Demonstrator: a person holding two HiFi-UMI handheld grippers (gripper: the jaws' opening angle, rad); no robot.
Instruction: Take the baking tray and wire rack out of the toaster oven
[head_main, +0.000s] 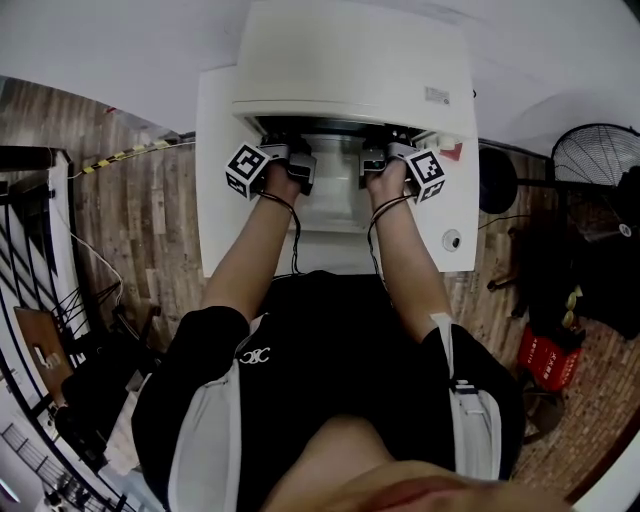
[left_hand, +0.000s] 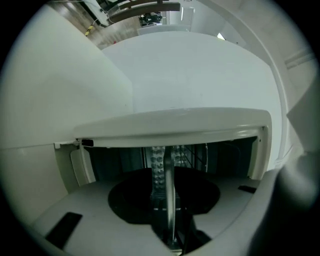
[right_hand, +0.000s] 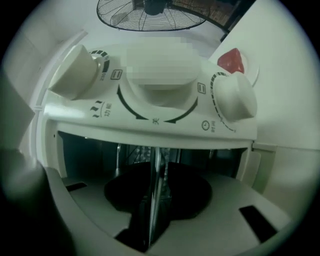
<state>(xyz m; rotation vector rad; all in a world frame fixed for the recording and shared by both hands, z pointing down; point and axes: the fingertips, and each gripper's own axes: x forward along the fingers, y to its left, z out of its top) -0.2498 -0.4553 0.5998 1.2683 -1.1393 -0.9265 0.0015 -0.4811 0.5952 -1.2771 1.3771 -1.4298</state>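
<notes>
The first step, taking out the baking tray (left_hand: 170, 200), looked to be in hand. The tray sat in the mouth of the toaster oven (head_main: 350, 60) on the bench (head_main: 218, 180). The left hand-held gripper (head_main: 297, 162) and right hand-held gripper (head_main: 378, 160), both turned on their sides, each grasped its thin front rim. Wires deeper inside were probably the wire rack (left_hand: 194, 152). The next move likely called for a level, even pull outward with both sides together, so nothing skewed or caught.
</notes>
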